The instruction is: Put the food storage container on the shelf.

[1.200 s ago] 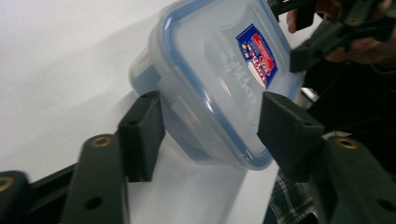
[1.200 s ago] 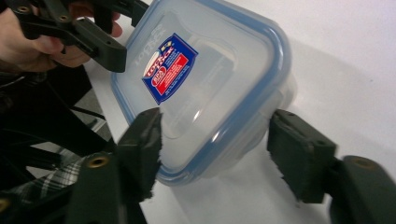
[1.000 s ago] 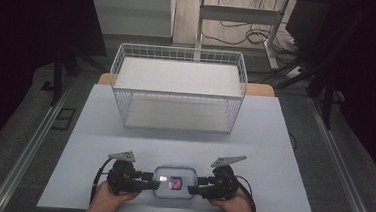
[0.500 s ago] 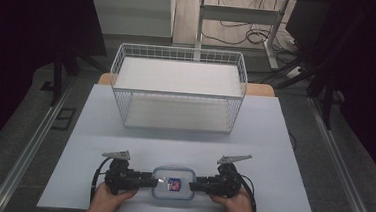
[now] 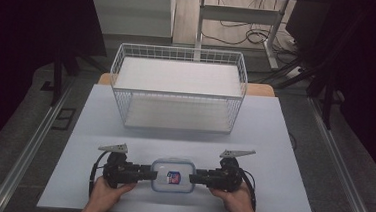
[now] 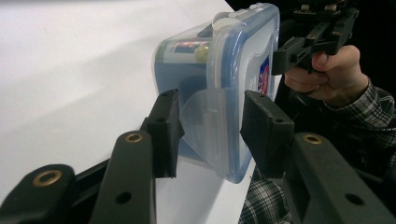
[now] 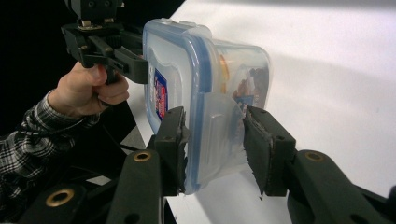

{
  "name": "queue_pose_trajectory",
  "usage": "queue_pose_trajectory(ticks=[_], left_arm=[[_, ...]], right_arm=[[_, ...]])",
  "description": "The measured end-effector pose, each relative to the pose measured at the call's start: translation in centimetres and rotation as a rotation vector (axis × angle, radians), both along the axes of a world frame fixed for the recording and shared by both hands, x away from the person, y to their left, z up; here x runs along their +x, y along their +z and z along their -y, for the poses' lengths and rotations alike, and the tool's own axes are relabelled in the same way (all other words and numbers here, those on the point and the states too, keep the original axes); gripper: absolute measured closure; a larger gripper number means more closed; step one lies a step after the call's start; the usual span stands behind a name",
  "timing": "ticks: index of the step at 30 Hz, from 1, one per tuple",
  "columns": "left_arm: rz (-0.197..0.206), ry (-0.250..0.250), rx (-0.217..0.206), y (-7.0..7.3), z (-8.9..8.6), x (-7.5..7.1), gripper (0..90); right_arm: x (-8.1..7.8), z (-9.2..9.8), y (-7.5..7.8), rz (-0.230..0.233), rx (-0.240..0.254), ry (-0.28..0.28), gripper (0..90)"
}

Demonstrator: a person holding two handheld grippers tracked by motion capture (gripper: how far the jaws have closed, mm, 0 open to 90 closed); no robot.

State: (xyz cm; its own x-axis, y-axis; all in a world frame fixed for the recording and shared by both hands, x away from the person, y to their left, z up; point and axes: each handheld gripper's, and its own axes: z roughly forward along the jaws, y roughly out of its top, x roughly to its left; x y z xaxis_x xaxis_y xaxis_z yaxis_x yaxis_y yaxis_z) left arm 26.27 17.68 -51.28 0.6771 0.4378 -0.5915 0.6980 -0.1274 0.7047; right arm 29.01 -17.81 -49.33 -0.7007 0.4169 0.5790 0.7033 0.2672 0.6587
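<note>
We held clip-lid food container (image 5: 172, 175) at lower centre, on white tabletop (image 5: 184, 131). Left gripper (image 5: 147, 173) and right gripper (image 5: 194, 176) had just been closing, apparently clamped on its end latch flaps. Wire basket (image 5: 177, 87) sat above.

both grippers matte black, blocky jaws w/ brass-coloured bushings; left gripper (image 5: 143, 172) and right gripper (image 5: 198, 177) each carry a grey three-cornered plate on top, black cable looping off the back; person in plaid check sleeves
</note>
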Motion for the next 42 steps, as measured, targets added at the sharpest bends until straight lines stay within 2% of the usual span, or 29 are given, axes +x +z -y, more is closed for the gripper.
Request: queue_pose_trajectory(ticks=[1, 3, 7, 18, 20, 22, 30, 42], left_arm=[[0.0, 0.0, 0.0, 0.0, 0.0, 0.0, 58.1], [0.02, 0.004, 0.009, 1.1, -0.2, 0.4, 58.0], [0.038, 0.008, 0.015, 2.2, -0.3, 1.0, 58.0], [0.078, 0.044, 0.009, 5.1, -0.2, 2.5, 58.0], [0.087, 0.054, 0.005, 6.0, -0.3, 3.0, 58.0], [0.089, 0.058, 0.005, 6.3, -0.4, 3.2, 58.0], [0.11, 0.073, 0.018, 9.0, -0.7, 4.9, 57.7], [0.123, 0.095, 0.005, 12.3, -1.1, 7.6, 57.8]], right_arm=[[0.1, -0.1, 0.2, 0.007, 0.003, 0.0, 59.0], [0.4, -0.3, 0.8, 0.023, 0.011, 0.002, 59.0], [1.0, -0.4, 1.8, 0.042, 0.019, 0.0, 59.0], [3.0, -0.4, 4.6, 0.082, 0.043, -0.029, 58.6], [3.6, -0.6, 5.5, 0.096, 0.046, -0.032, 58.5], [3.8, -0.6, 5.8, 0.098, 0.047, -0.032, 58.5], [5.9, -1.0, 8.2, 0.109, 0.062, -0.034, 58.4], [8.8, -1.5, 11.7, 0.128, 0.088, -0.047, 58.4]])
